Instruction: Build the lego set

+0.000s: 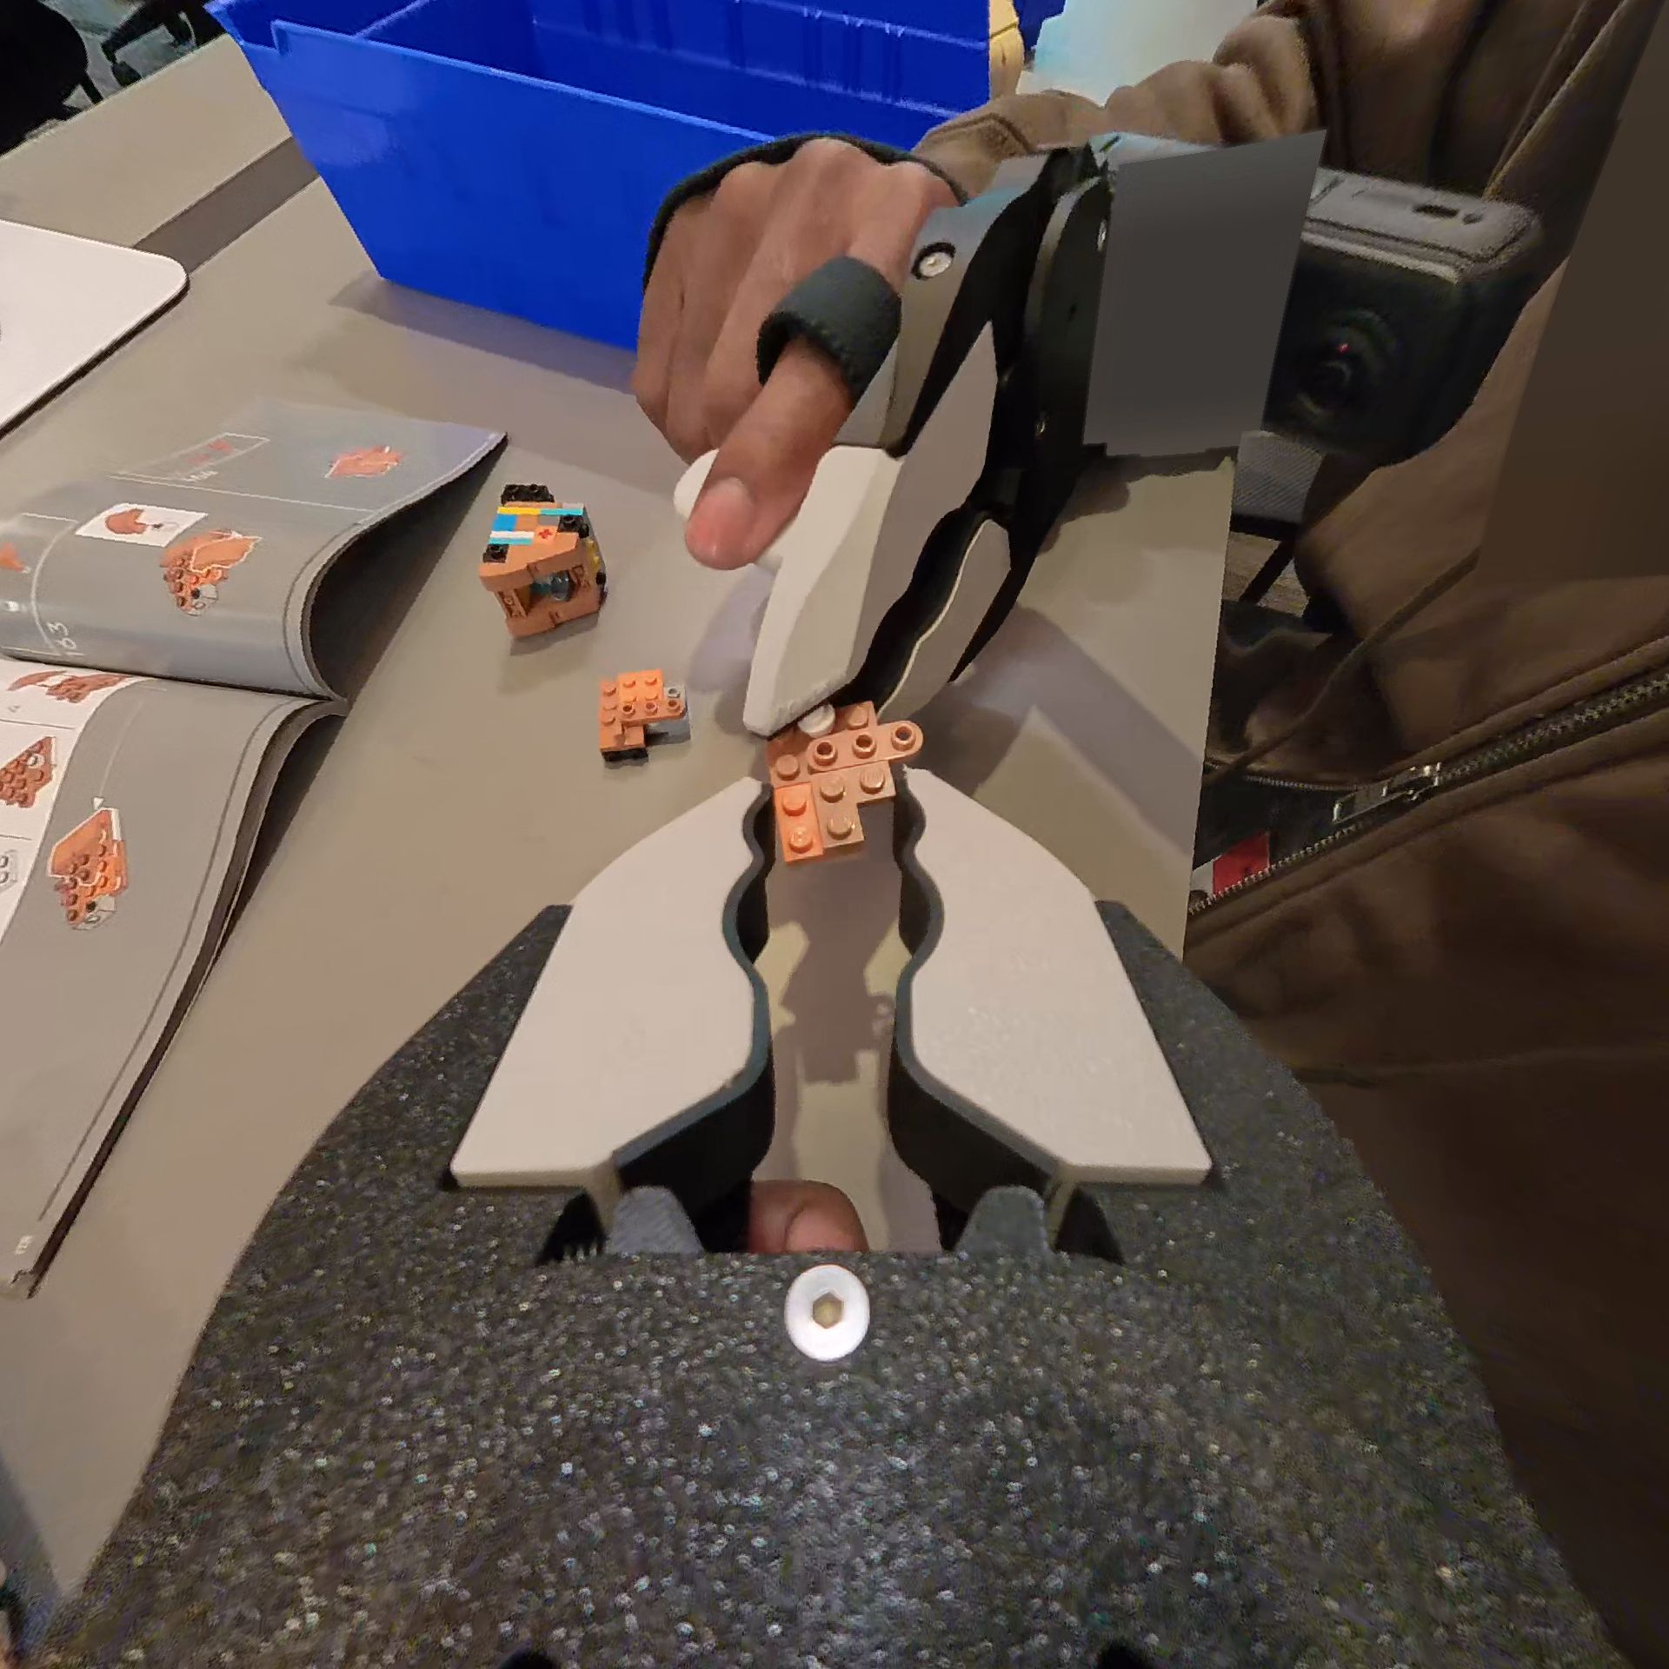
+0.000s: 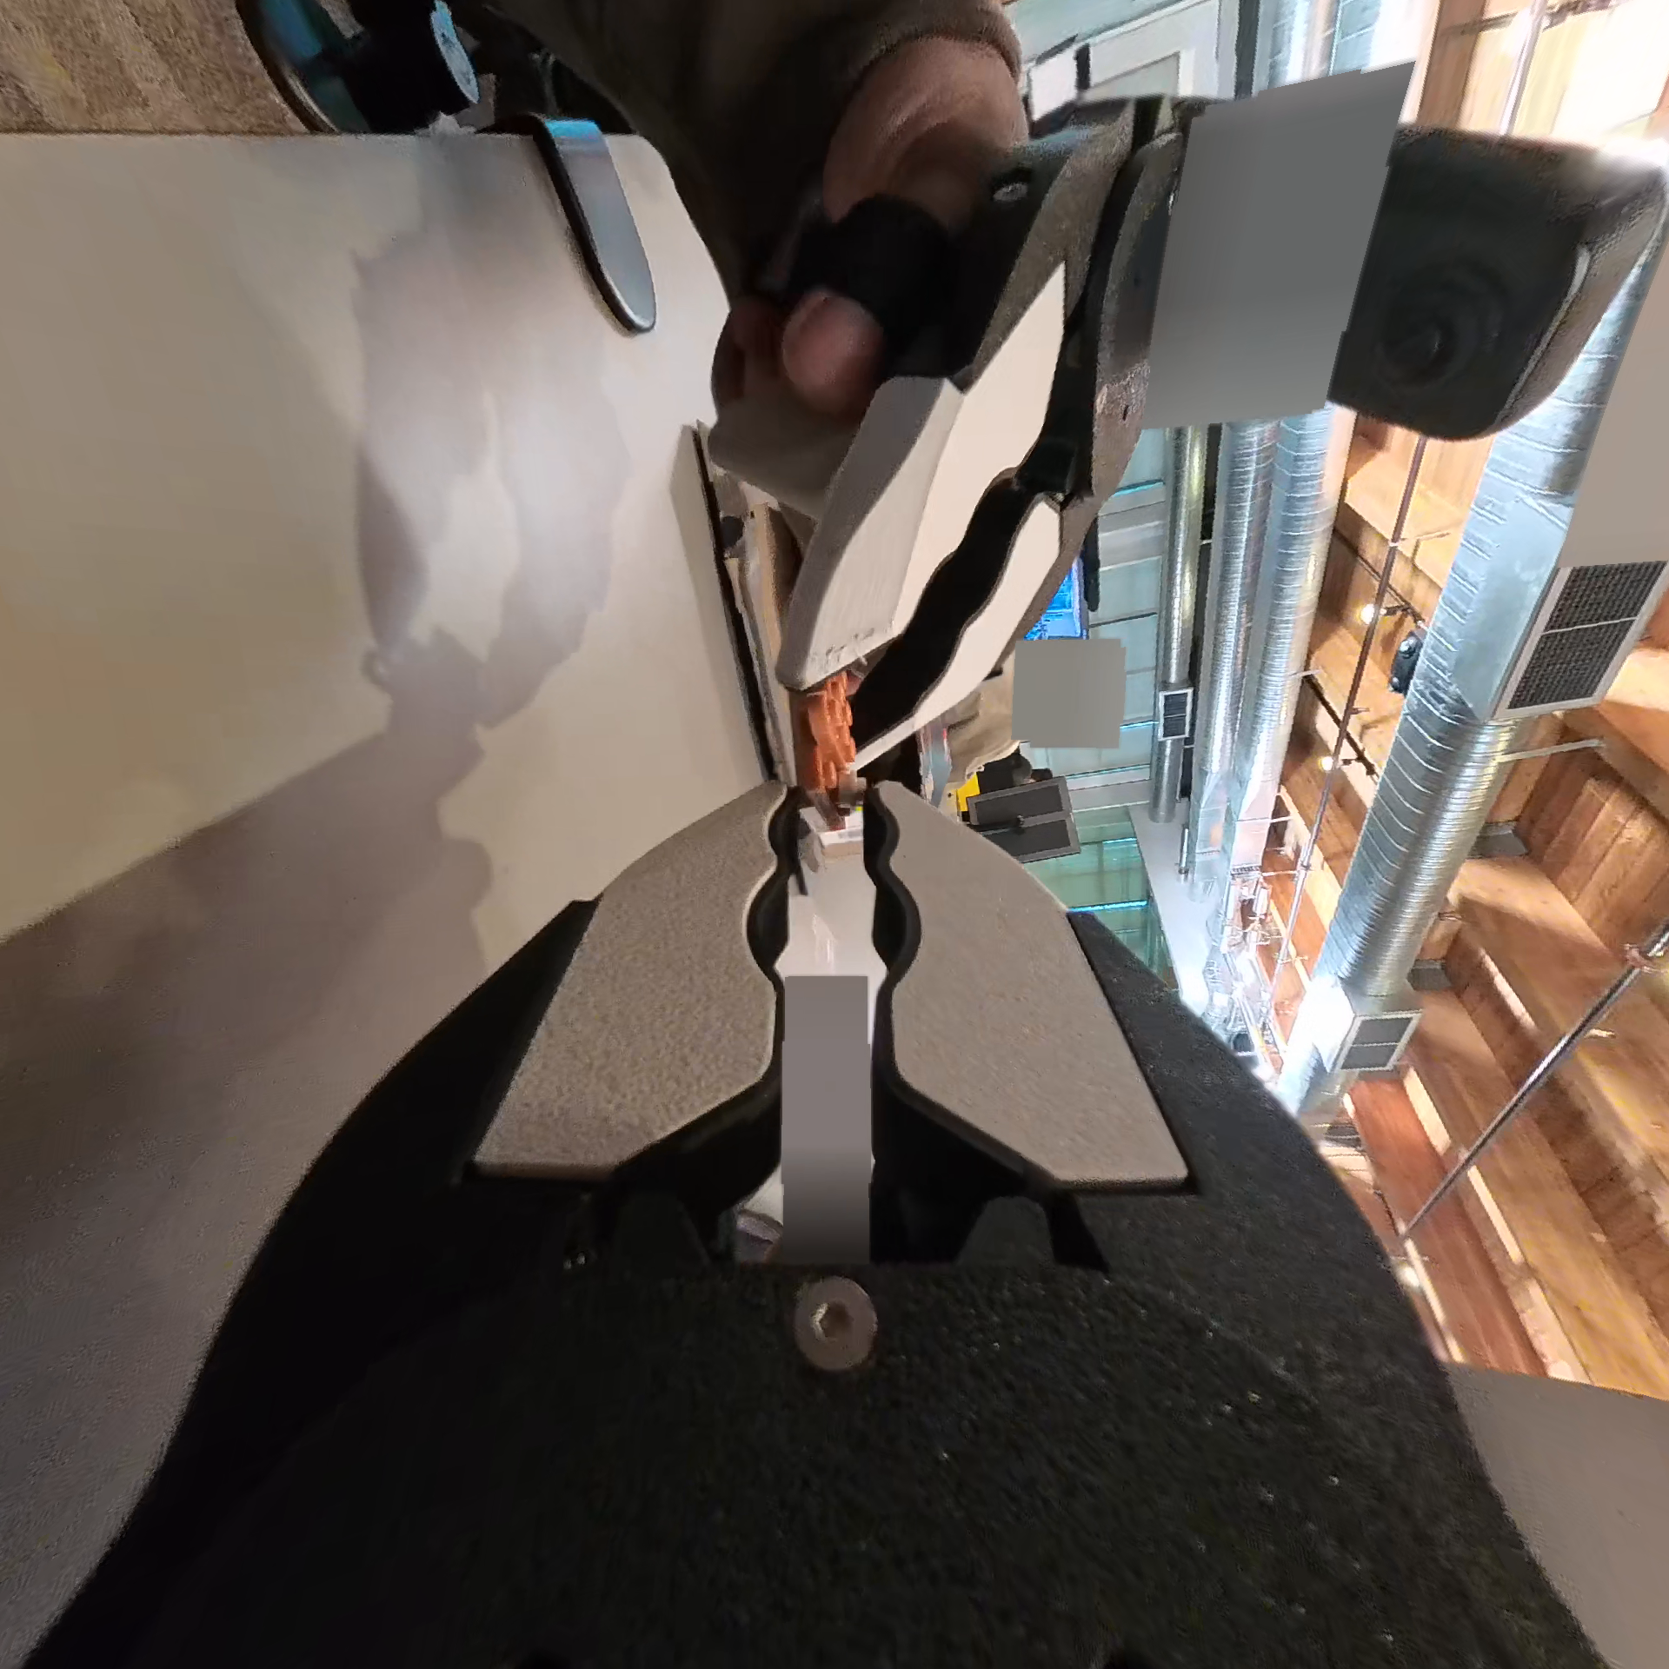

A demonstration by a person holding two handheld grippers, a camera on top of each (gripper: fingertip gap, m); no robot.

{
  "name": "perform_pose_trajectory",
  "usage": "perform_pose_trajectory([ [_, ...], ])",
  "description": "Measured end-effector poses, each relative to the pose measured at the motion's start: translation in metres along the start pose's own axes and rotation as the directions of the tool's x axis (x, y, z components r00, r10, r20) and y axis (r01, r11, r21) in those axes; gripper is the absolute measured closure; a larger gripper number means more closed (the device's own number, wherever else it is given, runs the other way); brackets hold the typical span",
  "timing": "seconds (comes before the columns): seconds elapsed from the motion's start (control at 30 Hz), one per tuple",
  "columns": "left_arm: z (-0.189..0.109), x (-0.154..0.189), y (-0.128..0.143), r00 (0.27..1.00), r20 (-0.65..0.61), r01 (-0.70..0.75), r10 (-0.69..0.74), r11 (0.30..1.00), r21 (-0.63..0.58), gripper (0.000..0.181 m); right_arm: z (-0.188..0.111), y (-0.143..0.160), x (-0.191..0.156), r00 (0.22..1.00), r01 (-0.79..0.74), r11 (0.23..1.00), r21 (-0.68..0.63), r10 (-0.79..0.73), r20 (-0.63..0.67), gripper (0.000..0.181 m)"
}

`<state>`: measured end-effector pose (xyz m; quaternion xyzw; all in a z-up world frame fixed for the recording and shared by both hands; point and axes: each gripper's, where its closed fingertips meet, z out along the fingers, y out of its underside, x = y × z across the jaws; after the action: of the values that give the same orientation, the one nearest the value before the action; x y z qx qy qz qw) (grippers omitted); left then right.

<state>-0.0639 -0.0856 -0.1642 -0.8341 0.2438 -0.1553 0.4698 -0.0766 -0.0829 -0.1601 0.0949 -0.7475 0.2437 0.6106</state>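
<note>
My left gripper (image 1: 835, 795) is shut on a flat orange plate assembly (image 1: 840, 786), holding it just above the grey table (image 1: 452, 903). My right gripper (image 1: 835, 709) comes down from above, its tips closed on a small white round piece (image 1: 817, 720) that touches the assembly's far edge. In the right wrist view my right gripper (image 2: 831, 795) meets the left gripper (image 2: 844, 722) tip to tip, with the orange assembly (image 2: 826, 731) seen edge-on between them. The white piece is hard to make out there.
A small orange sub-build (image 1: 641, 713) and a multi-coloured block sub-build (image 1: 542, 569) lie on the table left of the grippers. An open instruction booklet (image 1: 181, 587) lies at the left. A blue bin (image 1: 587, 135) stands behind. A person's brown jacket (image 1: 1445, 813) fills the right. The grippers are tip to tip, or close to it.
</note>
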Motion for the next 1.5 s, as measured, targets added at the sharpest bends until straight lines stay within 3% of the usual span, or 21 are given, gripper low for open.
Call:
perform_pose_trajectory([
  [0.4, 0.011, 0.003, -0.004, 0.995, -0.073, 0.073, -0.071, 0.997, 0.029, 0.156, -0.010, 0.003, -0.002, 0.998, 0.029, 1.000, -0.006, -0.028, 0.064, 0.170],
  [1.23, 0.038, 0.014, -0.023, 0.949, -0.245, 0.213, -0.197, 0.976, 0.040, 0.156, -0.043, 0.010, -0.009, 0.973, -0.105, 0.994, -0.043, 0.111, 0.201, 0.170],
  [1.5, 0.039, 0.008, -0.030, 0.945, -0.248, 0.248, -0.215, 0.962, 0.111, 0.156, -0.046, 0.017, 0.000, 0.980, -0.140, 0.988, -0.066, 0.147, 0.132, 0.171],
])
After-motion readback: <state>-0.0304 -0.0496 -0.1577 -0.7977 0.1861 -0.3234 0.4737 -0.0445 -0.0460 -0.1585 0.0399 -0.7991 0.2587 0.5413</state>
